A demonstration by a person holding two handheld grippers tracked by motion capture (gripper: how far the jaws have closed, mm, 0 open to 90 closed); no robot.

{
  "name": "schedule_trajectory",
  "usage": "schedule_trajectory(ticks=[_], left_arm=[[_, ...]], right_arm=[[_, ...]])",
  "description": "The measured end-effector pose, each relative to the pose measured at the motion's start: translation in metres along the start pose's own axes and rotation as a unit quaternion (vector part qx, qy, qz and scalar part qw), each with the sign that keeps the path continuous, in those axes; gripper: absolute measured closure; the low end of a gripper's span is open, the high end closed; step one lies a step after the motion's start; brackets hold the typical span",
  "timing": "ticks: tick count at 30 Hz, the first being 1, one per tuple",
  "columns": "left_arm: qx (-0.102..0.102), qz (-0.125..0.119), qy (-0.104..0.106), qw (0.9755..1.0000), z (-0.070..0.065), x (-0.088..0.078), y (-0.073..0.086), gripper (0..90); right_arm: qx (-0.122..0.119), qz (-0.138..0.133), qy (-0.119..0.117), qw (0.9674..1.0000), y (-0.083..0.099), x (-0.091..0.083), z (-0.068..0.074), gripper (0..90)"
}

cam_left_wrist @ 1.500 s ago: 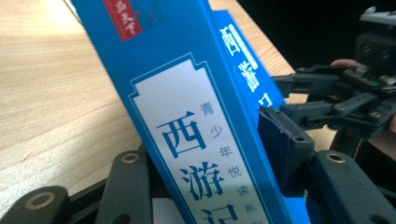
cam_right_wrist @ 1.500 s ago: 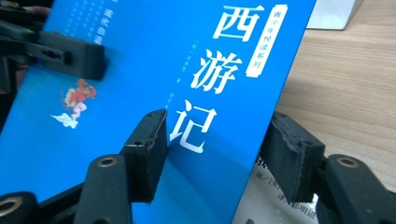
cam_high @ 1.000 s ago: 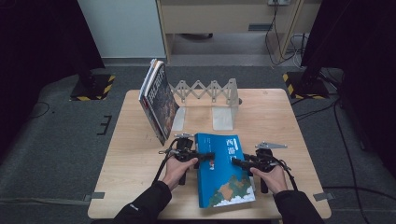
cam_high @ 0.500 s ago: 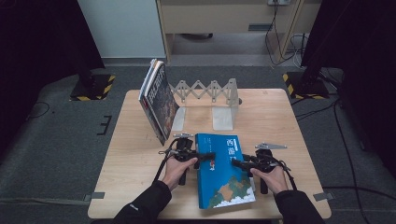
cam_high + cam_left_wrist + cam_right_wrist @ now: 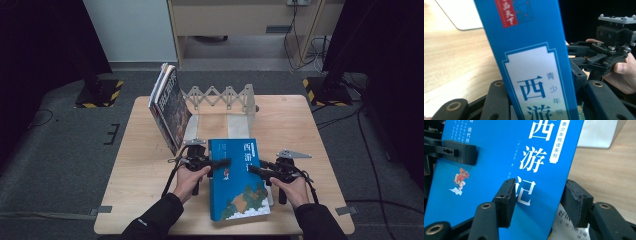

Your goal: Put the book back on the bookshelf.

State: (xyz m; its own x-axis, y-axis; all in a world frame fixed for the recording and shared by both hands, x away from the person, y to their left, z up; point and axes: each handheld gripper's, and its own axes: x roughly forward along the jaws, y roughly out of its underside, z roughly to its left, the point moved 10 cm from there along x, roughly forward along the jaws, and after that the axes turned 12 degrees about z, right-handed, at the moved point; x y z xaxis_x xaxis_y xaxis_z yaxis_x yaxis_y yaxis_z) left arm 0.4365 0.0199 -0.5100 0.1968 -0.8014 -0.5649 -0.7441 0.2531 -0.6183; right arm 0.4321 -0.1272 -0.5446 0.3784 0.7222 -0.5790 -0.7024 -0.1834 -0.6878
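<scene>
A blue book [image 5: 235, 180] with white Chinese title lettering lies across the front middle of the wooden table [image 5: 300, 125]. My left gripper [image 5: 221, 163] grips its left edge, and the spine [image 5: 534, 62] stands between the jaws in the left gripper view. My right gripper [image 5: 254, 170] grips the right edge; one pad [image 5: 505, 202] lies on the cover [image 5: 499, 157], the other sits under the book. Both pairs of jaws have just been closing with the book between them. The left gripper's jaw [image 5: 459, 151] lies on the cover's far side.
Several books [image 5: 170, 107] lean at the back left against a folding metal rack [image 5: 220, 95]. A white bookend plate [image 5: 240, 125] lies behind the blue book. Something white [image 5: 270, 199] pokes out under its right edge. Dark floor surrounds the table.
</scene>
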Motion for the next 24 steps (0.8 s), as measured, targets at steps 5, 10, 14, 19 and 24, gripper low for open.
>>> schedule_trajectory(ticks=[5, 10, 14, 19, 24], left_arm=[[0.011, -0.008, -0.003, 0.9999, -0.005, -0.005, -0.005, 56.9], [0.017, -0.014, -0.001, 0.9997, -0.009, -0.008, -0.010, 57.7], [0.024, -0.023, -0.001, 0.9994, -0.012, -0.012, -0.016, 58.4], [0.047, -0.040, -0.006, 0.9981, -0.020, -0.020, -0.027, 59.4], [0.060, -0.047, -0.009, 0.9970, -0.027, -0.022, -0.027, 59.3]], right_arm=[[-0.009, -0.016, 0.002, 0.9998, -0.008, -0.004, 0.002, 48.8], [-0.010, -0.027, 0.001, 0.9996, -0.013, -0.008, 0.003, 50.5], [-0.016, -0.036, 0.000, 0.9992, -0.020, -0.011, 0.004, 51.5], [-0.019, -0.059, -0.002, 0.9981, -0.031, -0.016, 0.005, 53.3], [-0.031, -0.072, -0.004, 0.9969, -0.036, -0.021, 0.009, 54.3]])
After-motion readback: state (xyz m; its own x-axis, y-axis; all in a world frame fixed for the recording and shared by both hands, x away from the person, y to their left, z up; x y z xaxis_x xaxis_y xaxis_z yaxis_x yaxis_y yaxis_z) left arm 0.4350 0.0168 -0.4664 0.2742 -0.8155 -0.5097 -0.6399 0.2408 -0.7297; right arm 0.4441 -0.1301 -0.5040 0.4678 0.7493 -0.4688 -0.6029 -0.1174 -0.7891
